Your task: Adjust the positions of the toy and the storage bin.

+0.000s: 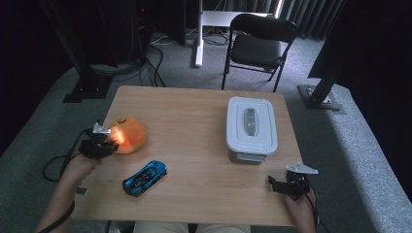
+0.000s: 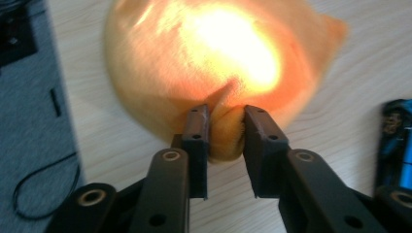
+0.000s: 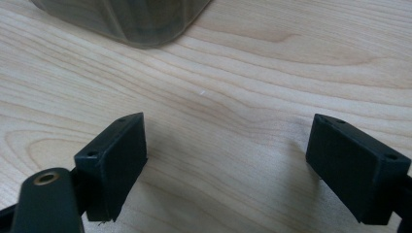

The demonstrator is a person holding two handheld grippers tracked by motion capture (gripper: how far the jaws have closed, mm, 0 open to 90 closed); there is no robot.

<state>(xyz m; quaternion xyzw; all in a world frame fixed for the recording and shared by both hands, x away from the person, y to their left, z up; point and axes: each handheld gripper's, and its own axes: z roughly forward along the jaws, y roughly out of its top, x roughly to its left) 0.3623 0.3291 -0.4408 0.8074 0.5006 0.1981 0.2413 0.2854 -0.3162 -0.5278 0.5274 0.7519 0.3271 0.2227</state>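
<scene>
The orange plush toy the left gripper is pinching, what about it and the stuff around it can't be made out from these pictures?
- Orange plush toy: the left gripper view's glare washes out its top; the high view shows it too small to tell what it depicts.
- Blue toy car: cut off by the left gripper view's right edge.
- Grey lidded plastic box: the lid hides its contents; the right gripper view's top edge crops it.

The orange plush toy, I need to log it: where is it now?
The orange plush toy lies at the table's left edge, pinched by the left gripper, up-left of the blue toy car.
</scene>
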